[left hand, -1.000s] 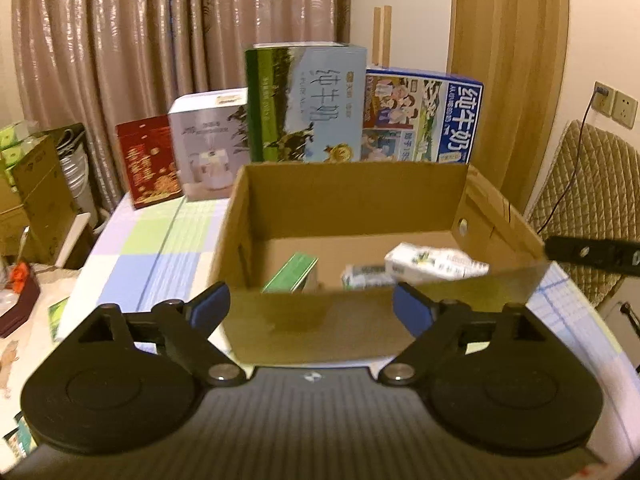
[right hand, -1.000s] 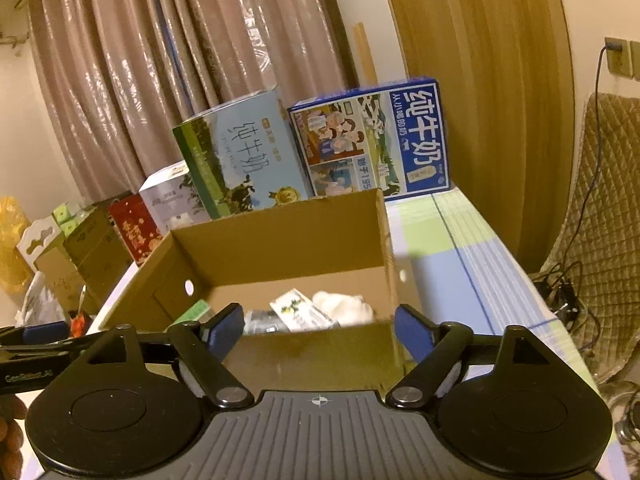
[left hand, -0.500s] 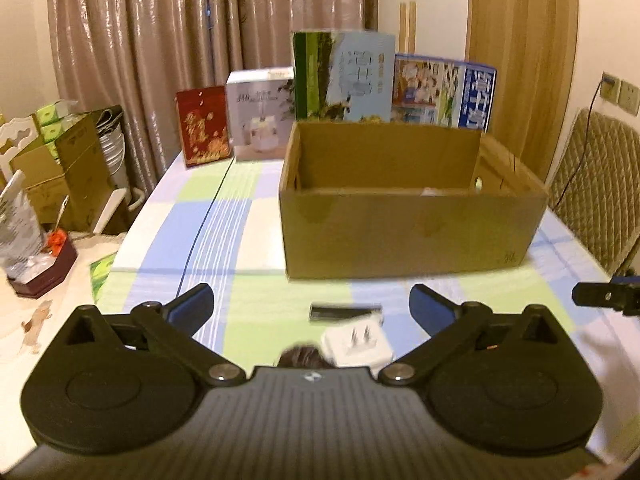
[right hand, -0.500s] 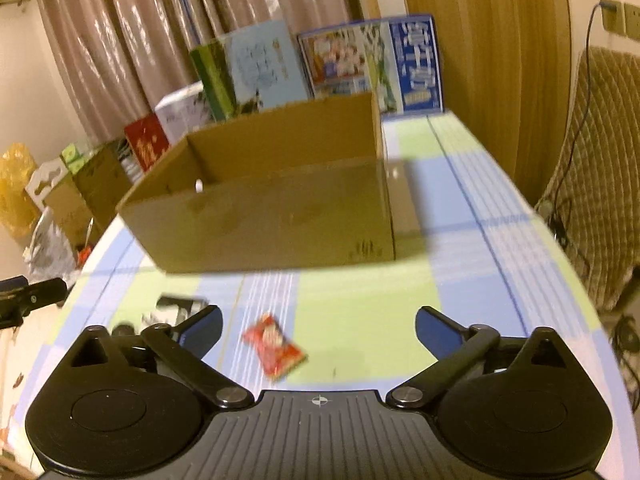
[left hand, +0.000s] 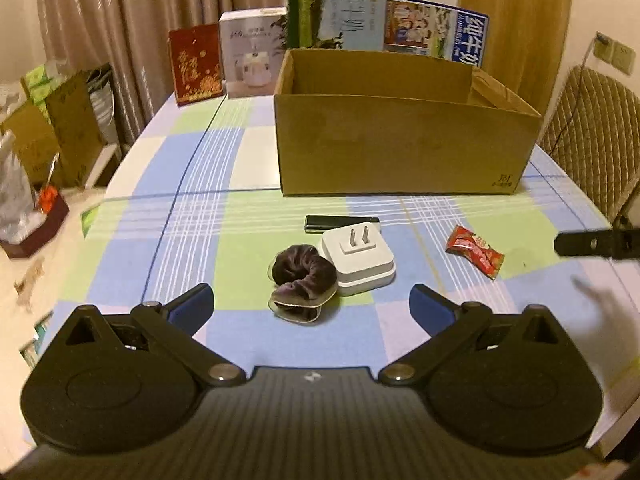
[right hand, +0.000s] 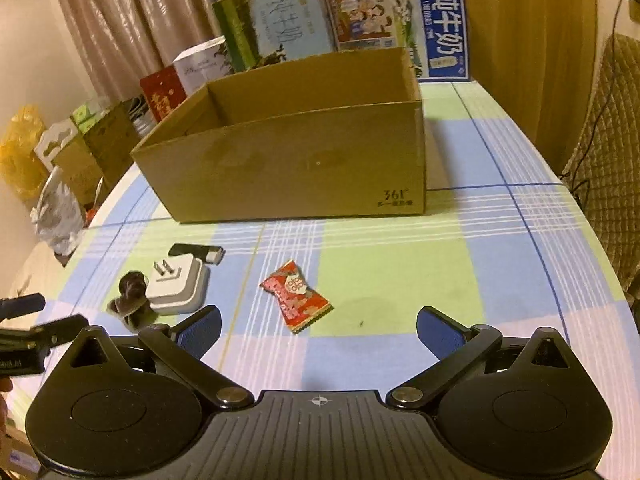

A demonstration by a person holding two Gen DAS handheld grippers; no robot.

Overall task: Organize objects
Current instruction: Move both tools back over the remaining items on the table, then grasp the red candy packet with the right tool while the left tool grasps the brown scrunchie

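On the checked tablecloth lie a dark velvet scrunchie (left hand: 302,280), a white plug adapter (left hand: 358,258) touching it, a black lighter (left hand: 342,224) behind them and a red candy wrapper (left hand: 474,250). My left gripper (left hand: 312,308) hangs open just short of the scrunchie, nothing between its fingers. In the right wrist view the candy wrapper (right hand: 296,296) lies just ahead of my open right gripper (right hand: 318,330), with the adapter (right hand: 176,286), scrunchie (right hand: 130,294) and lighter (right hand: 198,252) to the left. An open cardboard box (left hand: 400,128) (right hand: 296,148) stands behind them; its contents are hidden.
Upright cartons (left hand: 336,10) and gift boxes (left hand: 252,52) line the table's far edge behind the box. A quilted chair (left hand: 596,132) stands at the right. Bags and boxes (left hand: 48,136) crowd the floor at the left. The other gripper's finger (left hand: 592,242) shows at the right edge.
Both grippers pulled back from over the box and dropped lower, and their fingers spread wider. The small items on the cloth in front of the box came into view.
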